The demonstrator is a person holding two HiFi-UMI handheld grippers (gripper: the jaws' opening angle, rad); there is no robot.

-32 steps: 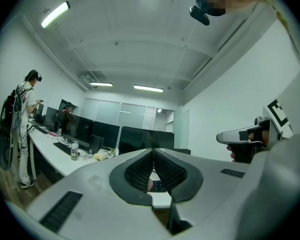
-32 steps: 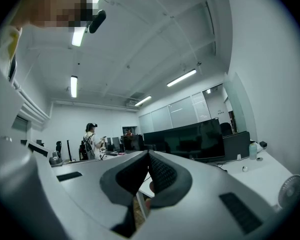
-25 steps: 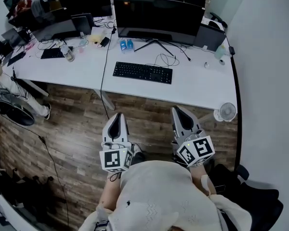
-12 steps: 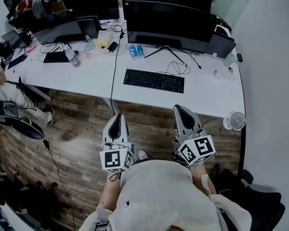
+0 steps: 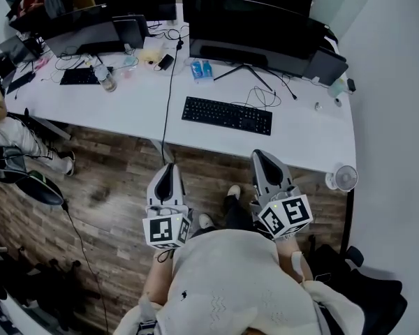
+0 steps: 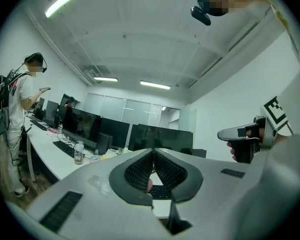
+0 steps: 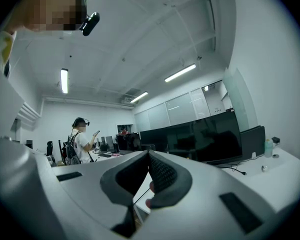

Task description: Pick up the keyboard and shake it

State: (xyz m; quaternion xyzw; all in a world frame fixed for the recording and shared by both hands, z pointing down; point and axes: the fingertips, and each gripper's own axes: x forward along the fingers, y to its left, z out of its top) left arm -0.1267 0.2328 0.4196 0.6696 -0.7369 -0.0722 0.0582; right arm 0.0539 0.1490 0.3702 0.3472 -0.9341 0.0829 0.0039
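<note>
We look down on a brown wood floor [image 5: 105,187] that fills the left and middle of the head view. Above it, a long white tabletop [image 5: 300,135] runs across the upper part of the frame. A big dark screen [image 5: 251,26] stands at the top, a little right of the middle.

Our two grippers are in the lower middle, over the floor and well short of the tabletop. The left gripper [image 5: 169,167] is left of center and the right gripper [image 5: 260,155] is right of center. Both point toward the tabletop.

In the left gripper view, its fingers [image 6: 137,171] touch at the tips, shut tight with nothing between them. In the right gripper view, the fingers [image 7: 162,174] also meet at the tips, and they hold nothing.

The black keyboard [image 5: 227,115] lies flat on the tabletop, just in front of the big screen. It is above the grippers in the frame, between them, and neither one touches it.

A small white fan [image 5: 343,179] sits at the right end of the tabletop, near its front edge. A clear bottle [image 5: 107,80] stands at the upper left.
</note>
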